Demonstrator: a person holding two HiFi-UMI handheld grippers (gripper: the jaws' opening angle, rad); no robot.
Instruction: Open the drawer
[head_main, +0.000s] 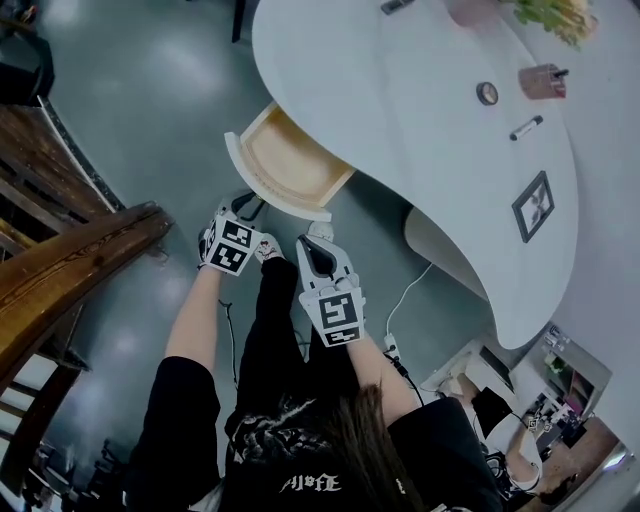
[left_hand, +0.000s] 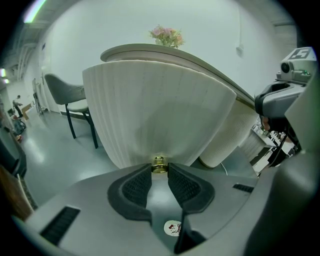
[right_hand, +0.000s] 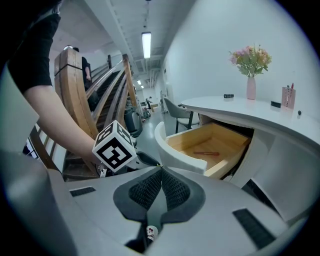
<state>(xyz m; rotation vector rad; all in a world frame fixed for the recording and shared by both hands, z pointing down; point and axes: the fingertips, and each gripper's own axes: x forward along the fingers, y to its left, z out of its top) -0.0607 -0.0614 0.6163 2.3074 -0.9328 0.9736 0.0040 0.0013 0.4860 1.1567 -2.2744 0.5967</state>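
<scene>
First, the left gripper has its two pads pinching a small brass knob, and the jaws hide the knob's lower part. A round sticker behind the pads carries a tiny red drawing, too small to read. The right gripper holds nothing. Its pads are pressed together at the tips, and the sticker below them is just as unreadable.

In the head view, pale lettering on the person's black shirt is too blurred to read. The cube on each gripper bears black-and-white square patterns and no words.

Just beyond the grippers the drawer stands pulled out from under the curved white desk, with its ribbed white front at the left gripper's tips. Its back end is hidden under the desk top. A thin reddish thing lies on its wooden floor, hard to identify.

Farther back on the desk stand a vase of flowers and a pen cup. The desk's far end is cut off.
</scene>
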